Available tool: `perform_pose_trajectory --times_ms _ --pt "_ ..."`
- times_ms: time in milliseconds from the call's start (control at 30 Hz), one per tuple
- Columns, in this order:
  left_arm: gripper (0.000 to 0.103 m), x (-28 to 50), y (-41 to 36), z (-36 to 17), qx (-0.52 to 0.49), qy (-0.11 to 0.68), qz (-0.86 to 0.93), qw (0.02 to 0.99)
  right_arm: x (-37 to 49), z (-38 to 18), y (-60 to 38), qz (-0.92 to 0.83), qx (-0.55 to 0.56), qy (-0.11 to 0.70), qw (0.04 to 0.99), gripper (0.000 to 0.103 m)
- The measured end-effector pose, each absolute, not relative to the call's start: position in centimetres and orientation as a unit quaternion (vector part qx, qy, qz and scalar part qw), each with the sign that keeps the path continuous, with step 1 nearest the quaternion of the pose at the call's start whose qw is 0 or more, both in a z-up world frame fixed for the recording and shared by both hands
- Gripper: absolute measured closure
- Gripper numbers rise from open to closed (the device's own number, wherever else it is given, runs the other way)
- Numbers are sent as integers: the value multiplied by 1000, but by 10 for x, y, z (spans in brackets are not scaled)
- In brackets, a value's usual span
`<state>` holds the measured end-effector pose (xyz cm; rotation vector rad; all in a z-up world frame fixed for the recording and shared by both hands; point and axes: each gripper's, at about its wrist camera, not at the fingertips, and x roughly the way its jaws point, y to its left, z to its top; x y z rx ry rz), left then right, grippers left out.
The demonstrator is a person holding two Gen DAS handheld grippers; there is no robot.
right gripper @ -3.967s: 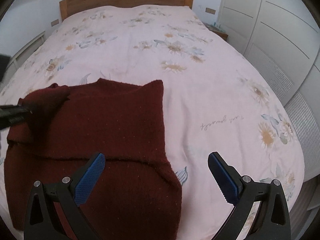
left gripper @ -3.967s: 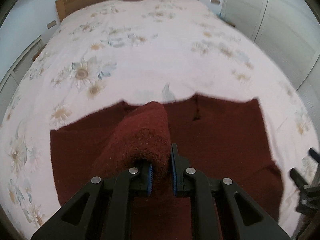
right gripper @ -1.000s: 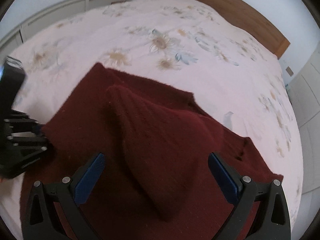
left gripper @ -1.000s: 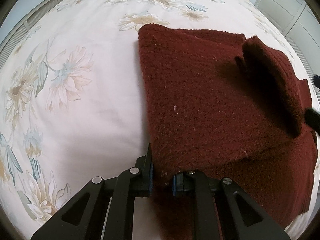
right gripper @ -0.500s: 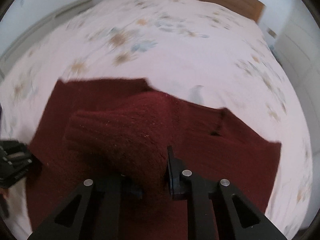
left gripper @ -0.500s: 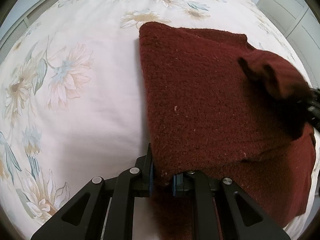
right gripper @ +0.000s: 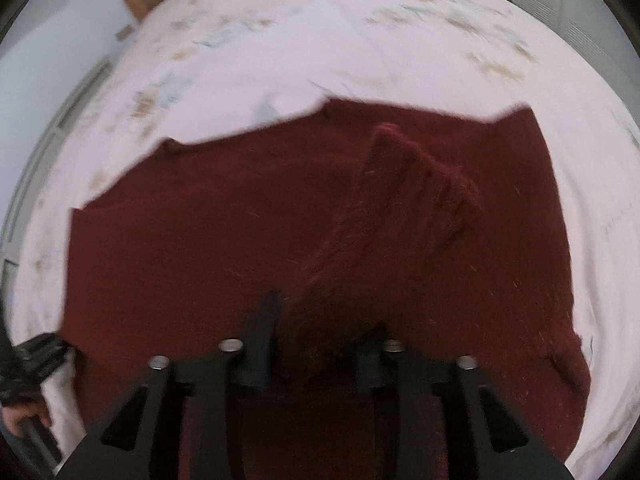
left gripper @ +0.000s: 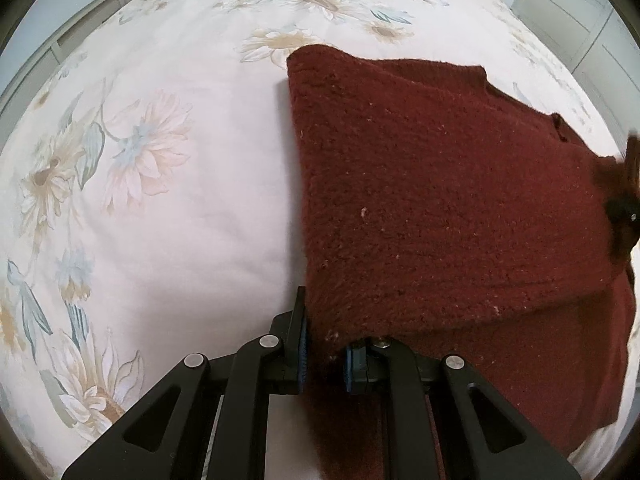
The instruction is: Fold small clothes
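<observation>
Both the left gripper and right gripper are clenched on the dark red knitted sweater, its sleeve rising toward one o'clock over the floral bedspread.

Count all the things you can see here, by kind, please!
Sweater: 1
Bed: 1
Grippers: 2, left and right, each with jaws shut on the sweater
Total: 4
</observation>
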<state>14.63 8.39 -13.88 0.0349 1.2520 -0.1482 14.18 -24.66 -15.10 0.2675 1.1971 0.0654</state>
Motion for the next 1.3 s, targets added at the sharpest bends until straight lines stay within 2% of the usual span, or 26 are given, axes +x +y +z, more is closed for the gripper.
perform_pose_trajectory --times_ms 33,67,233,433,533,633,733,833,900,1033,1100,1233,1300 --pt "91 147 83 -140 17 586 -68 807 139 -154 -252 21 124 564 816 52" --pt "91 147 83 -140 16 587 -67 807 135 -155 -257 16 124 562 817 49" --pt "91 151 78 -143 16 588 -66 806 118 -156 -284 -7 102 565 819 46" --pt "91 151 71 -145 15 584 -58 809 105 -149 -299 -20 72 567 821 31" --pt "89 136 79 -140 16 580 -55 813 102 -136 -303 -29 60 558 827 30" --pt "89 131 79 -130 15 581 -52 812 101 -118 -304 -29 49 543 838 23" --pt "86 125 76 -114 14 579 -52 813 103 -103 -303 -18 48 530 847 22" --pt "70 120 72 -93 15 571 -51 819 111 -94 -303 -11 48 526 849 21" --pt "47 116 66 -76 21 557 -54 828 117 -92 -299 -12 40 527 849 21" --pt "36 115 49 -50 26 536 -65 841 121 -88 -283 2 35 519 854 20" --pt "16 114 35 -45 27 527 -76 846 118 -88 -272 13 27 515 857 17" --pt "2 122 4 -49 38 521 -85 848 115 -98 -238 39 -6 506 861 0" --pt "1 127 -10 -56 42 522 -90 847 111 -106 -225 46 -24 502 863 0"
